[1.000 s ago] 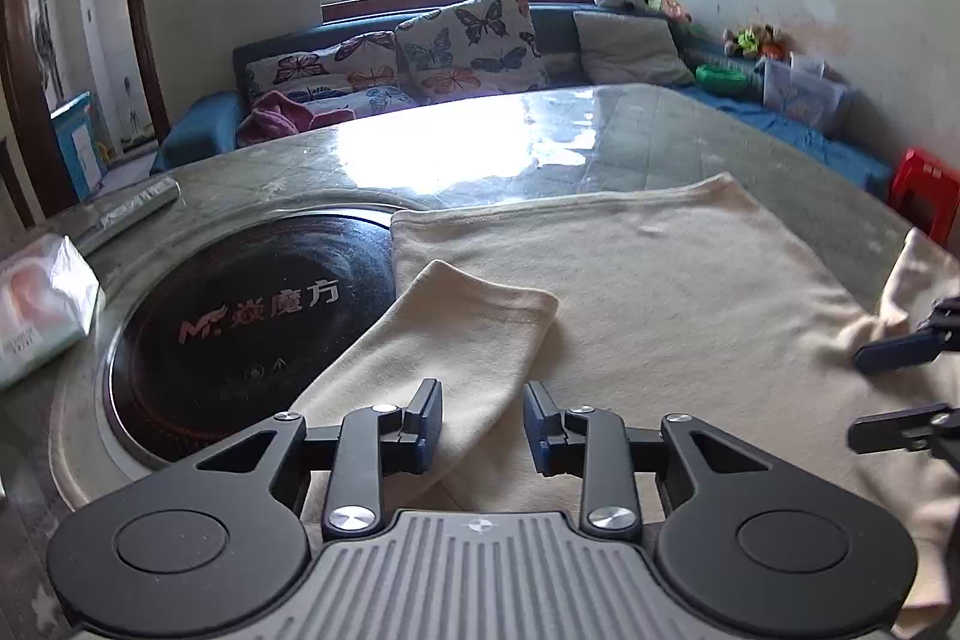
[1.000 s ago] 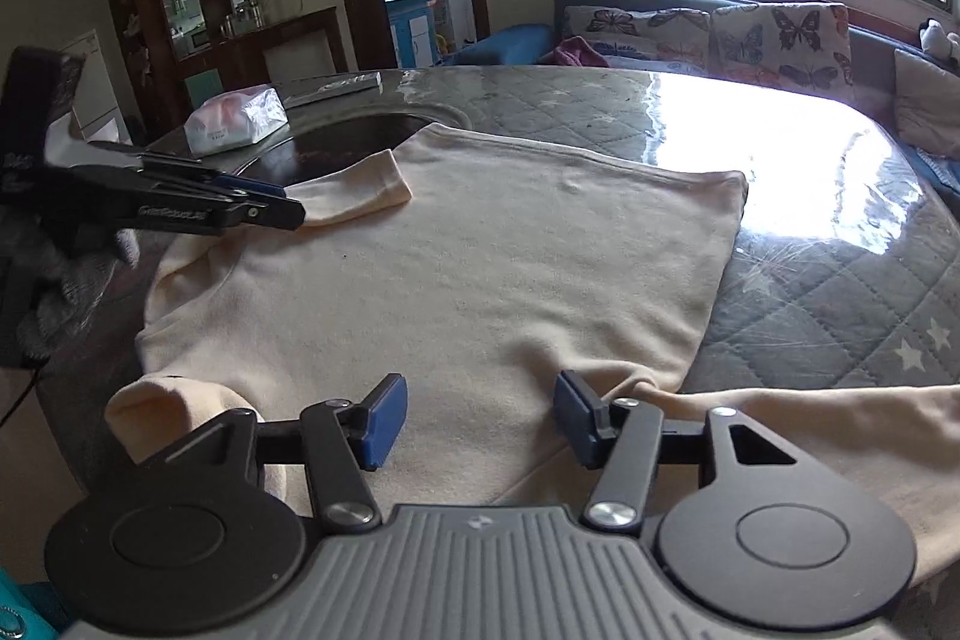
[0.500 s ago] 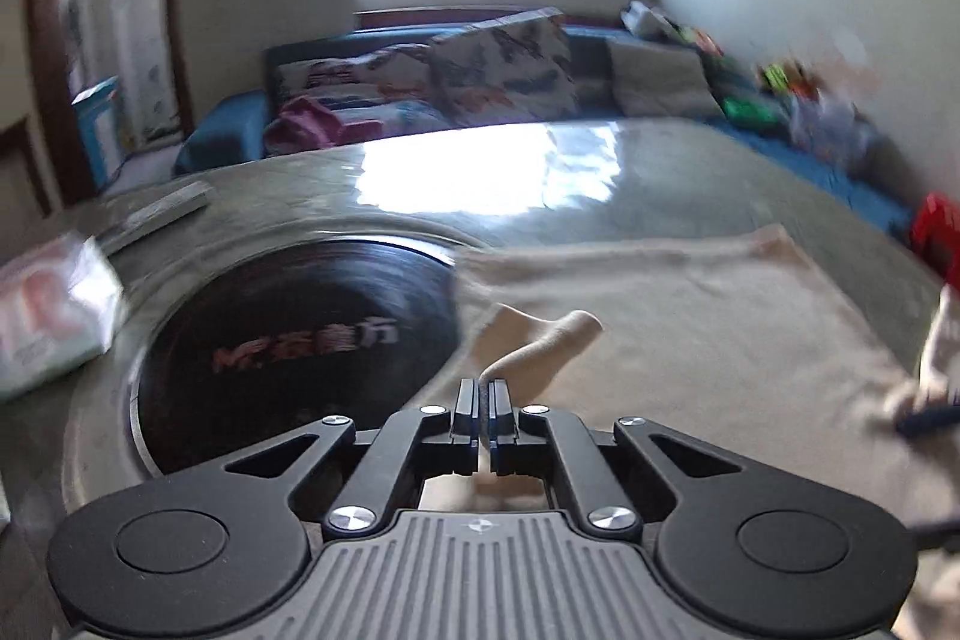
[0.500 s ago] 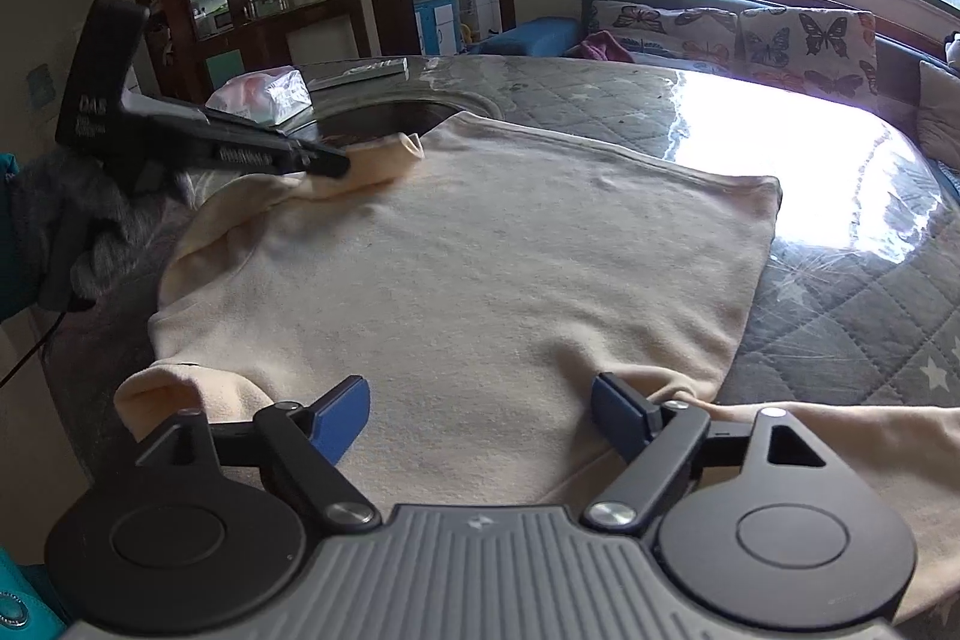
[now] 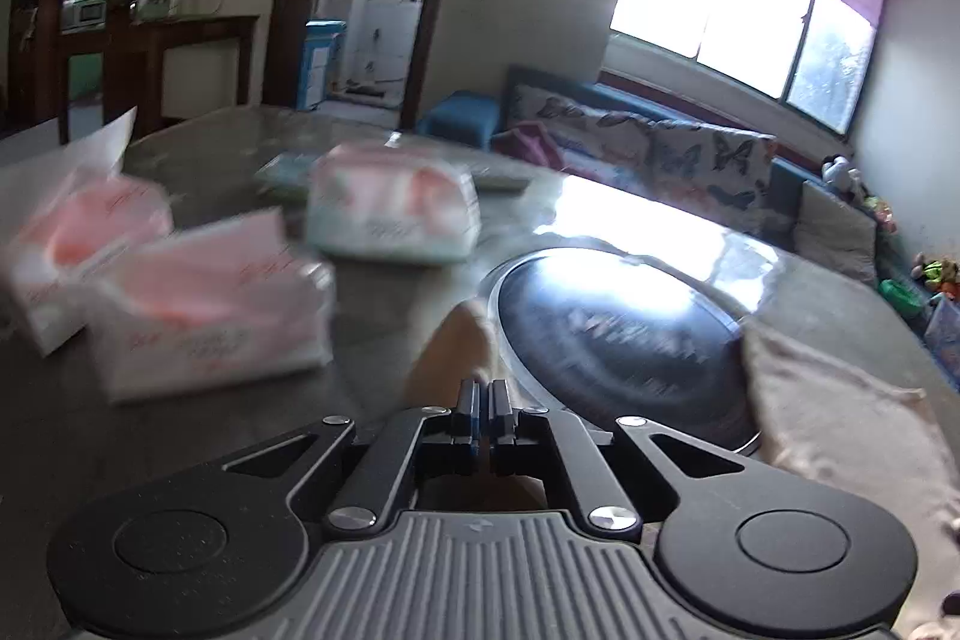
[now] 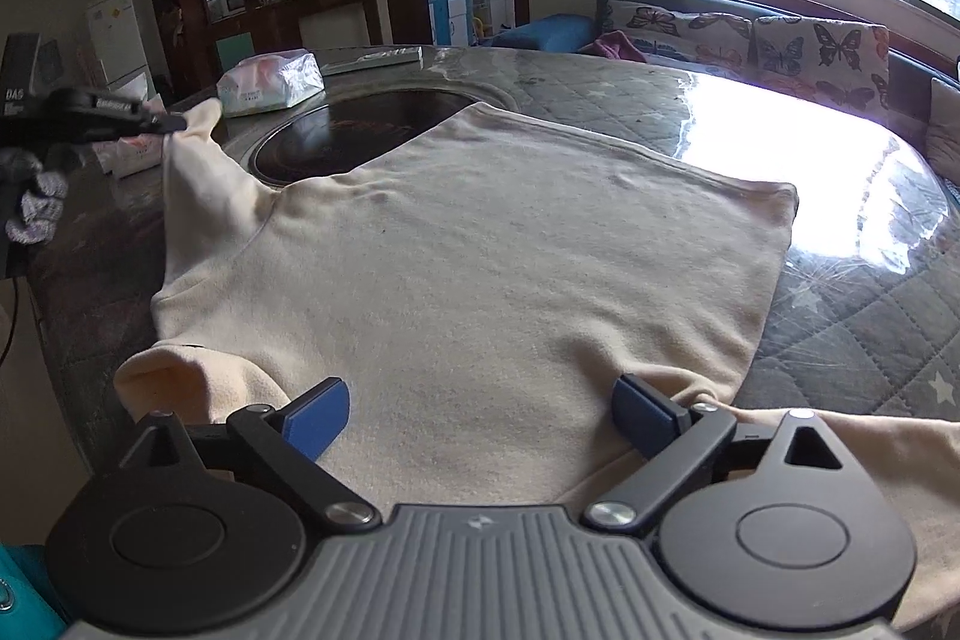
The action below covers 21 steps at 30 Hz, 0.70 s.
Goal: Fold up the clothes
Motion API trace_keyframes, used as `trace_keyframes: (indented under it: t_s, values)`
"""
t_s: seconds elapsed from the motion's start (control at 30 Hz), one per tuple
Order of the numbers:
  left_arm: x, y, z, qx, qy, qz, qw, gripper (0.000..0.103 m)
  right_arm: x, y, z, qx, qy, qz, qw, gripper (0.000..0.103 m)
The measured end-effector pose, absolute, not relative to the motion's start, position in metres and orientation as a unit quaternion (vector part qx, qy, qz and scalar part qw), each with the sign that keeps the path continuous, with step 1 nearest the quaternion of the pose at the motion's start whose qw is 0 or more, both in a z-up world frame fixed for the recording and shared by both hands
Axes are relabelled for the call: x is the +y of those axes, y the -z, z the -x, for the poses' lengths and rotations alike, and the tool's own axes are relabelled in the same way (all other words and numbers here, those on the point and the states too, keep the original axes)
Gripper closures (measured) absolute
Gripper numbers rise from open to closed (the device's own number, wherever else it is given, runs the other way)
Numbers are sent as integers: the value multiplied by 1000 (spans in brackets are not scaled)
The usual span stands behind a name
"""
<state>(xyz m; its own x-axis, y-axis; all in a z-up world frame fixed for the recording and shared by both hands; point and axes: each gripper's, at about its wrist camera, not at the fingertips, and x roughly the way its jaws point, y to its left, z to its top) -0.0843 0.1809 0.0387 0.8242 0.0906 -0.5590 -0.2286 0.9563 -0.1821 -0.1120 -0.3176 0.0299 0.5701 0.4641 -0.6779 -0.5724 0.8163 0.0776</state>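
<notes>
Right gripper, jaws opening, nothing gripped, over the shirt flat on the table. At ten o'clock, left gripper, clenched on the sleeve, has pulled it outward since a second ago. Likely straightening before folding.

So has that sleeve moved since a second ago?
Yes. The left gripper has pulled the sleeve off the shirt, out past the black cooktop toward the tissue packs.

Cream shirt flat on table, one sleeve lifted
</notes>
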Motion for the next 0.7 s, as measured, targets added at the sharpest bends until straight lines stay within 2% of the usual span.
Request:
trace_keyframes:
  t_s: [0.13, 0.33, 0.57, 0.7]
  values:
    - [189, -24, 94, 318, -124, 105, 934, 97, -316, -30, 112, 362, -293, 79, 882, 5]
    - [177, -43, 95, 291, -84, 124, 945, 96, -314, -30, 112, 365, -292, 82, 880, 2]
    - [143, -31, 43, 322, -33, 109, 940, 96, -311, -29, 112, 366, -287, 85, 881, 0]
    - [141, -25, 21, 317, -55, 66, 945, 96, -311, -29, 112, 367, -286, 87, 881, 0]
